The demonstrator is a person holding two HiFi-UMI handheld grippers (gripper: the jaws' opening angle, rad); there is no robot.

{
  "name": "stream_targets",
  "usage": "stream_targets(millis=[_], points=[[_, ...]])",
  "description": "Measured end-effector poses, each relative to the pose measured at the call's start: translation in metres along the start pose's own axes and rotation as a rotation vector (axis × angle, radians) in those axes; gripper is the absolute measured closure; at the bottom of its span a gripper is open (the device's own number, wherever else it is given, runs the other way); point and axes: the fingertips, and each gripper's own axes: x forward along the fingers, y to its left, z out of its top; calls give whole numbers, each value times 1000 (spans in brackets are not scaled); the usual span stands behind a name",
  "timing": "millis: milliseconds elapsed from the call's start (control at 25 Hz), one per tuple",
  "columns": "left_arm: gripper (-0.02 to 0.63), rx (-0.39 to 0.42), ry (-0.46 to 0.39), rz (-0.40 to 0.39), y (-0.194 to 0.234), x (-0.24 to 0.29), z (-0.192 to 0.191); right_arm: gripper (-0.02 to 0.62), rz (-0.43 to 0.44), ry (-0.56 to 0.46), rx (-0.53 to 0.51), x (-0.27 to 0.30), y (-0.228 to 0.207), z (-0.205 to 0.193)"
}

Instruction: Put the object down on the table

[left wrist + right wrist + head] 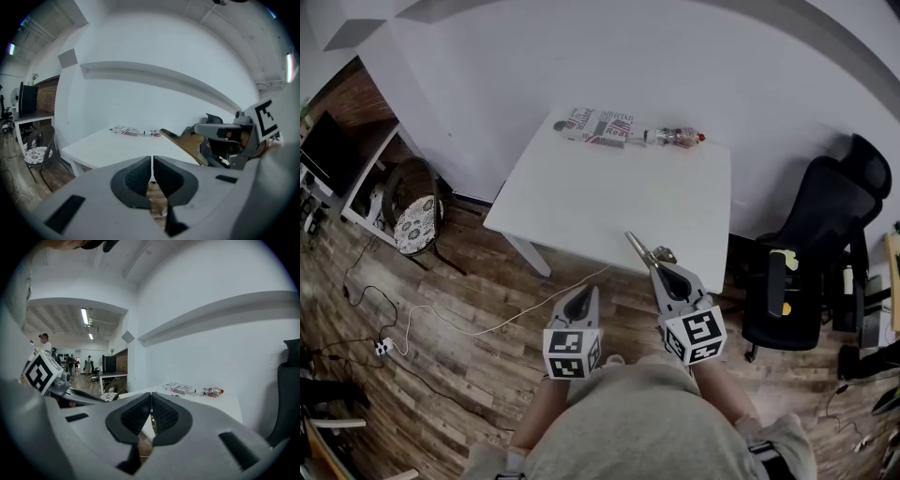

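**A Thin Flat Thing Is Held by the Table's Edge**

A thin flat object (pixel 637 247) is pinched in the right gripper (pixel 661 267). Its jaws are squeezed tight on one end of it. The rest sticks out in front, up in the air, by the near edge of the white table (pixel 609 197). It is not touching the table yet.

The left gripper (pixel 582 298) is held lower down, beside the right one. Its jaws are pressed together and nothing is between them.

The object looks brown and shiny. It is probably light and stiff, and it may be slippery. Only its end is held, so it could tip or slide if it is moved fast. A firm pinch near the end should be kept until the flat side is laid on the table.

A printed packet (pixel 595 127) and a small bottle (pixel 675 137) are lying far away, at the back of the table. Lots of bare table is seen in front of them, so the object can likely be set down there.
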Motion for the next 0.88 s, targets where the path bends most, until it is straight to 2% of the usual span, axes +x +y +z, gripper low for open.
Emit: stream_targets(millis=[480,880], points=[[591,-31,16,22,15,18,-6,586,14,20,-5,23,-9,-7],[591,-29,20,48,28,65,13,586,26,14,-4,68,-49,-2]])
